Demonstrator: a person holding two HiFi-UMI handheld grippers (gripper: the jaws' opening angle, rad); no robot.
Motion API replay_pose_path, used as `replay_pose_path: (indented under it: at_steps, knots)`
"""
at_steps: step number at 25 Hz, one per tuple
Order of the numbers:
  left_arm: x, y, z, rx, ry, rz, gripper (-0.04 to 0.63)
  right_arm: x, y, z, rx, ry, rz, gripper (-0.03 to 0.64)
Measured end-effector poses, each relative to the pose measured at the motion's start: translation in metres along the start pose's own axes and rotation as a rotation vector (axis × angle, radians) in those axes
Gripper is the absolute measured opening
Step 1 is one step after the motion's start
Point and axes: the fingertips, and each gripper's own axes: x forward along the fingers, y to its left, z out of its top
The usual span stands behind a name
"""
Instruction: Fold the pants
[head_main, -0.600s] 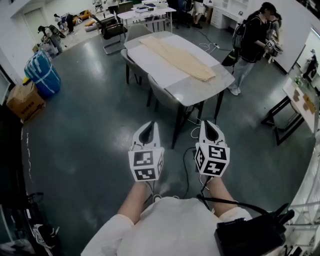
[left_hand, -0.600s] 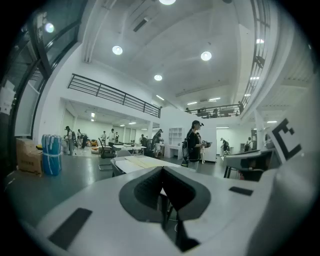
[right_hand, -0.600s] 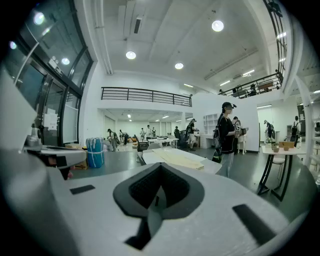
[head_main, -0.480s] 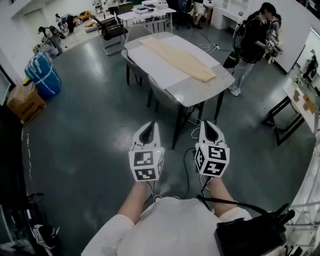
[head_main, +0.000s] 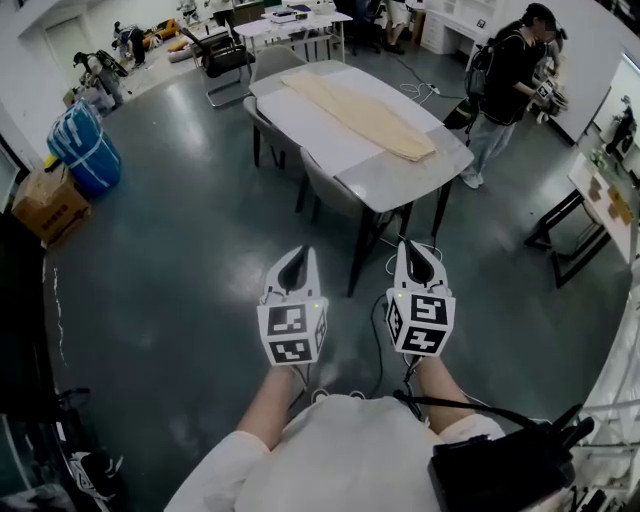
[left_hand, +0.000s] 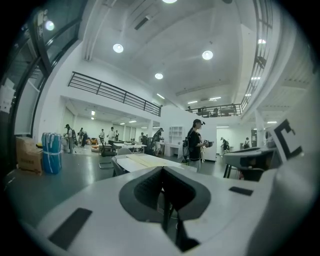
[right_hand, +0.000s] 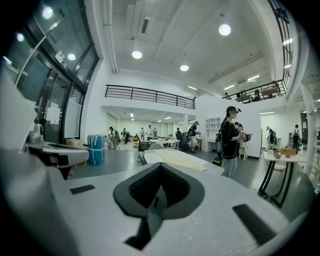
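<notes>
Currently holding white left gripper (head_main: 297, 258), white right gripper (head_main: 415, 252) closed, empty, well off long beige pants (head_main: 365, 115); risking rumpling cloth arriving unopened

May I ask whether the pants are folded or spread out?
Spread out: the pants lie flat as one long strip along the table.

Pale cream pants (head_main: 365, 115) lie flat on the grey desk (head_main: 385, 185) well ahead of me. They are stretched out long and narrow, running diagonally from the far left end toward the near right edge.
</notes>
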Motion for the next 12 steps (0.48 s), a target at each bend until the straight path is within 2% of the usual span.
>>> replay_pose_path:
  at_steps: [12]
  knots:
    - [0.018, 0.061, -0.013, -0.007, 0.029, 0.025, 0.006, 0.047, 0.017, -0.021, 0.068, 0.070, -0.035, -0.008]
